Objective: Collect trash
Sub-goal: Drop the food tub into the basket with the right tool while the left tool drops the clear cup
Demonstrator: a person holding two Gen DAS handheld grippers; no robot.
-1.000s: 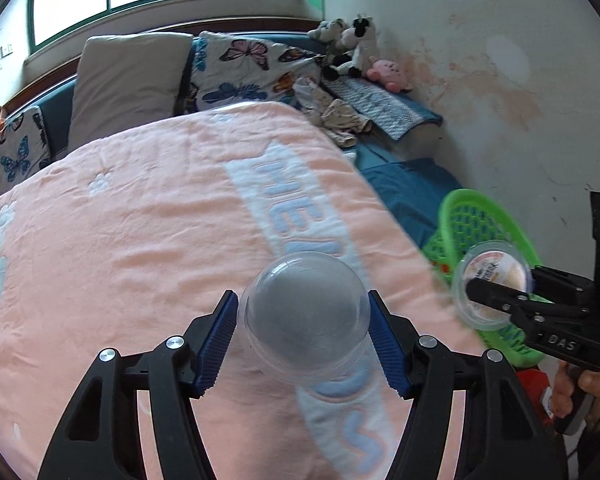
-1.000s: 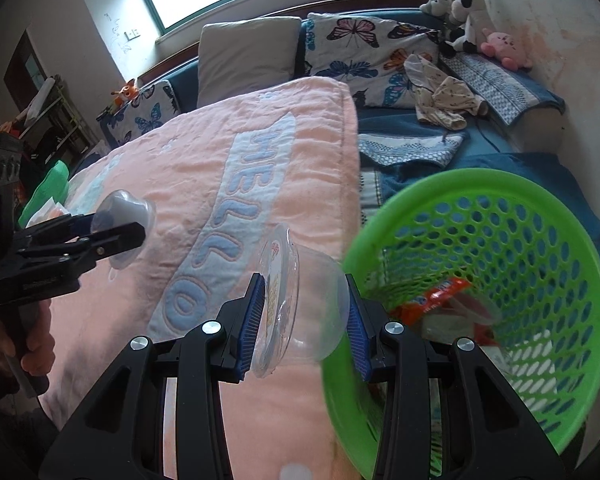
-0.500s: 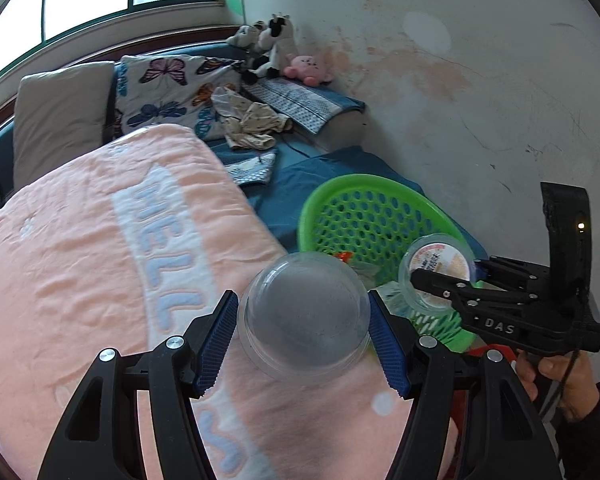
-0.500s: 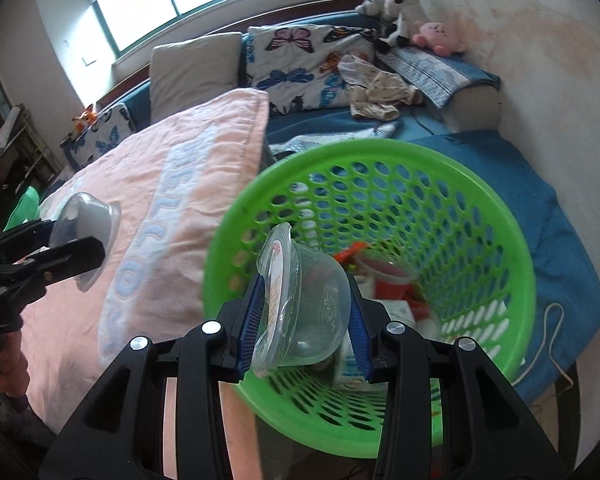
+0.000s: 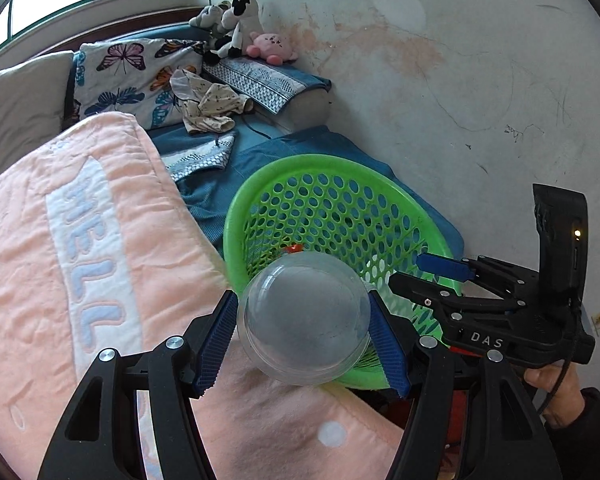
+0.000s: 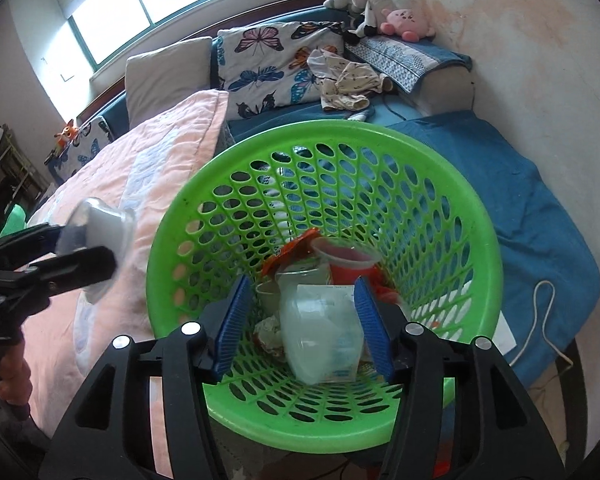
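Bedroom setting: a bed is lying under a window, carrying a pink blanket (image 5: 60, 280) with pale lettering, butterfly-print pillows (image 6: 276, 64), a crumpled garment (image 6: 348, 76) and soft toys (image 5: 236, 24) sitting against a stained white wall (image 5: 460, 80). Item one, a green perforated basket (image 6: 440, 216), is standing on a blue cover (image 6: 540, 216) beside the blanket's edge and is holding trash: a red cup (image 6: 348, 264), an orange wrapper (image 6: 296, 248) and a clear lidded container (image 6: 320, 328) lying on a printed paper (its wording is too small to read). Item two, the right gripper (image 6: 308, 320), is hanging over the basket's mouth with its blue-padded jaws opening; the clear container is showing between them, its outline blurred, and the pads are not pressing on it. Item three, the left gripper (image 5: 304, 328), is clamping a clear dome lid (image 5: 304, 320) between its blue pads, just at the basket's near rim and over the blanket's edge. A hand (image 5: 548, 380) in a dark sleeve is gripping the right gripper's handle at the lower right of the left wrist view.
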